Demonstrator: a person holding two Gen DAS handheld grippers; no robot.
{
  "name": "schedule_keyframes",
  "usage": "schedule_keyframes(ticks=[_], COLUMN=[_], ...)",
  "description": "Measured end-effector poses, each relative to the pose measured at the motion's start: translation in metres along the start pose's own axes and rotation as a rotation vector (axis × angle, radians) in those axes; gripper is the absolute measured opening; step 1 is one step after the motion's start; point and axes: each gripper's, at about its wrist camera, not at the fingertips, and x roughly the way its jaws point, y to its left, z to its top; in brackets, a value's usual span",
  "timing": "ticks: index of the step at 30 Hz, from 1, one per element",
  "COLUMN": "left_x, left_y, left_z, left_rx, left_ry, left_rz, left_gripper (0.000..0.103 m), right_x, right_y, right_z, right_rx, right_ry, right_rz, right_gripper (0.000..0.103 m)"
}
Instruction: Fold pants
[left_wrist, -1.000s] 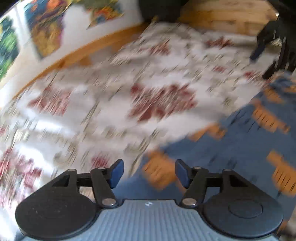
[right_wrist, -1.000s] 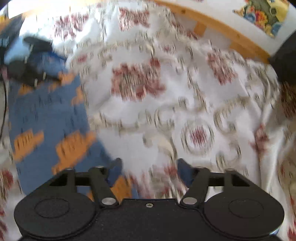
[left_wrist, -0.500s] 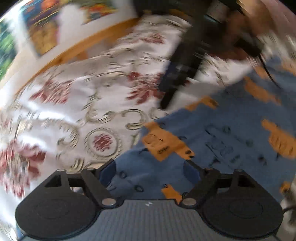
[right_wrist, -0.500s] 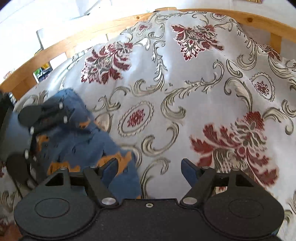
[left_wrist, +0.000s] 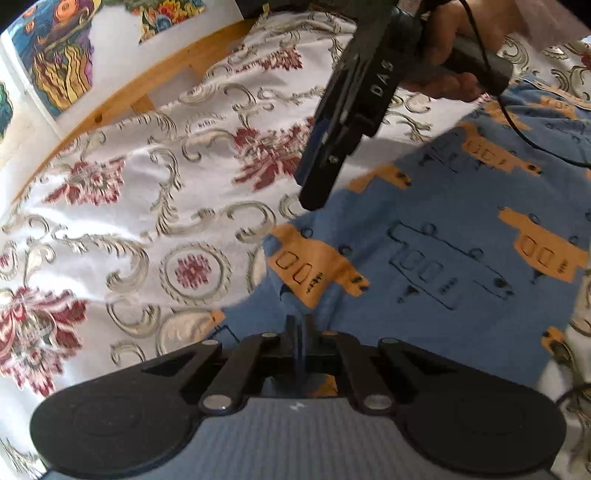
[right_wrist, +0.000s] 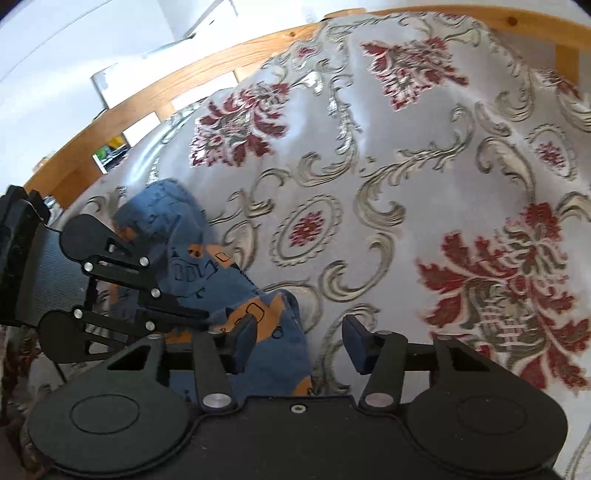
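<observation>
I am working on a bed with a wooden frame (right_wrist: 207, 62). It is covered by a shiny white bedspread (left_wrist: 140, 192) with red flowers and grey-gold curls. Bright paintings (left_wrist: 62, 62) hang on the wall behind it.

The pants (left_wrist: 436, 236) lie on the bedspread. They are soft blue cloth with orange patches and little dark line drawings. They look thin and floppy, and they bunch up easily.

My left gripper (left_wrist: 298, 332) has its two fingers pinched tight together on the near edge of the pants. A small ridge of blue cloth rises where it bites.

My right gripper (right_wrist: 299, 341) has its blue pads spread wide and holds nothing. It hangs just over another edge of the pants, with one pad above blue cloth and the other above bedspread. My hand (left_wrist: 443, 48) is wrapped around its handle.

I think I am at the grabbing step, before the fold. Next my right gripper should come down and pinch its edge. Then both can lift and lay one half over the other. The cloth may sag or slip, so both pinches should be firm.
</observation>
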Motion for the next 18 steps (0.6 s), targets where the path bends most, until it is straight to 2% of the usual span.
schedule_keyframes(ticks=[3, 7, 11, 14, 18], left_x=[-0.006, -0.009, -0.009, -0.008, -0.009], left_y=[-0.001, -0.004, -0.005, -0.007, -0.006], left_z=[-0.004, -0.006, -0.006, -0.006, -0.006], left_rx=[-0.025, -0.025, -0.03, -0.019, -0.023], left_ry=[-0.011, -0.024, -0.026, -0.029, -0.032], left_rz=[-0.001, 0.008, 0.012, 0.022, 0.023], left_gripper=[0.001, 0.001, 0.001, 0.001, 0.001], right_x=[0.007, 0.013, 0.017, 0.031, 0.051], right_y=[0.004, 0.014, 0.02, 0.016, -0.001], right_z=[0.001, 0.003, 0.006, 0.012, 0.018], right_rx=[-0.003, -0.02, -0.021, 0.018, 0.164], right_ry=[0.024, 0.065, 0.102, 0.121, 0.127], right_rz=[0.039, 0.097, 0.146, 0.177, 0.229], right_gripper=[0.053, 0.048, 0.048, 0.048, 0.045])
